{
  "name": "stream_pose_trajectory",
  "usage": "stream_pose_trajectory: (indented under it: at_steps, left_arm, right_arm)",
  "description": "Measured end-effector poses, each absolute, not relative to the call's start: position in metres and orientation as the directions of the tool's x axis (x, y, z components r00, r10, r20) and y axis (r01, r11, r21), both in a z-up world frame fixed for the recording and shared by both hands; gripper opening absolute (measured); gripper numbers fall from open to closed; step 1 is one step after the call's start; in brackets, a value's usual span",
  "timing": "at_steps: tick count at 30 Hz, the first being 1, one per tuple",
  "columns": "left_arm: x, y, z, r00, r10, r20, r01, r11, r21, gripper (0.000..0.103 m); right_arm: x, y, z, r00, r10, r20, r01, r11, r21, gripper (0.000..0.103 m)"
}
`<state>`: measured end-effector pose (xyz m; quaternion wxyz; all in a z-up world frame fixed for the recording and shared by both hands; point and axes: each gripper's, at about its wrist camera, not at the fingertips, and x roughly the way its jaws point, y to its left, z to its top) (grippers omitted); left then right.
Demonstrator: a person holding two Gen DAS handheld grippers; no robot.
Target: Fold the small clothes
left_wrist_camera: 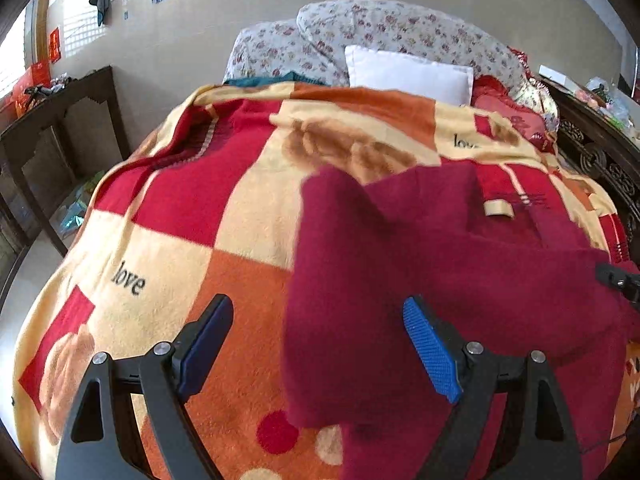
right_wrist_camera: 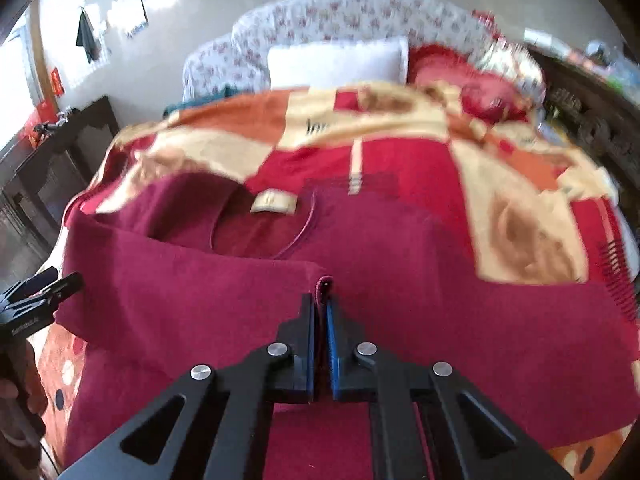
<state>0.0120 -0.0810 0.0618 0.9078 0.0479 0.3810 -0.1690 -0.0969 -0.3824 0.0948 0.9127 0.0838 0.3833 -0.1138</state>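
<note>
Nearest: right gripper [right_wrist_camera: 322, 304] clamped tight on a folded edge of the maroon sweater [right_wrist_camera: 400, 280]. Left gripper [left_wrist_camera: 320, 320] spread wide, holding nothing, above the sweater's left edge. Sweater lying on patterned blanket [left_wrist_camera: 180, 220]. Farther back, white pillow [left_wrist_camera: 408, 72], floral bedding [left_wrist_camera: 360, 28].

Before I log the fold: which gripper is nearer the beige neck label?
Right. The right gripper is shut on the maroon garment just below the label; the left gripper hangs open at the garment's far left edge.
</note>
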Motion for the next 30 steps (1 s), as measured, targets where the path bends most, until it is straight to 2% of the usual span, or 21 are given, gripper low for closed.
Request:
stream_pose_trajectory:
  at_steps: [4,7,11,17,18,19,20,22,26,28,30]
  left_arm:
    - [0.011,-0.088,0.066,0.670,-0.267,-0.693,0.347,0.938,-0.026,0.086]
    - [0.018,-0.102,0.054,0.645,-0.245,-0.724,0.356,0.934,0.001,0.086]
    - [0.027,-0.112,0.038,0.629,-0.207,-0.749,0.344,0.938,0.030,0.086]
    - [0.041,-0.111,0.033,0.619,-0.204,-0.759,0.319,0.948,0.005,0.086]
    - [0.042,-0.112,0.032,0.617,-0.201,-0.761,0.318,0.948,0.008,0.086]
    - [0.043,-0.113,0.032,0.614,-0.195,-0.765,0.317,0.948,0.012,0.086]
    - [0.041,-0.113,0.034,0.614,-0.195,-0.765,0.316,0.949,0.012,0.086]
    - [0.032,-0.109,0.043,0.631,-0.213,-0.746,0.328,0.945,0.007,0.086]
    - [0.013,-0.101,0.058,0.662,-0.235,-0.712,0.333,0.943,-0.002,0.086]
    - [0.007,-0.101,0.057,0.655,-0.243,-0.715,0.349,0.937,0.002,0.086]
    - [0.000,-0.103,0.052,0.655,-0.241,-0.716,0.363,0.932,0.017,0.086]
  right_arm:
    - [-0.112,-0.395,0.107,0.685,-0.182,-0.705,0.306,0.951,0.052,0.006]
    - [-0.112,-0.407,0.093,0.637,-0.256,-0.727,0.369,0.929,-0.003,0.006]
    - [-0.112,-0.420,0.075,0.596,-0.244,-0.765,0.387,0.922,0.007,0.006]
    - [-0.115,-0.429,0.065,0.580,-0.236,-0.780,0.399,0.917,0.019,0.007]
    - [-0.114,-0.431,0.062,0.574,-0.229,-0.786,0.404,0.914,0.029,0.010]
    - [-0.117,-0.435,0.064,0.578,-0.234,-0.782,0.426,0.903,0.045,0.020]
    - [-0.121,-0.436,0.068,0.581,-0.244,-0.776,0.443,0.895,0.049,0.038]
    - [-0.132,-0.433,0.079,0.618,-0.245,-0.747,0.444,0.893,0.074,0.047]
    - [-0.148,-0.410,0.096,0.668,-0.208,-0.715,0.369,0.926,0.075,0.047]
    - [-0.150,-0.394,0.094,0.658,-0.206,-0.724,0.321,0.947,0.023,0.047]
    - [-0.152,-0.385,0.086,0.637,-0.227,-0.736,0.309,0.951,-0.026,0.043]
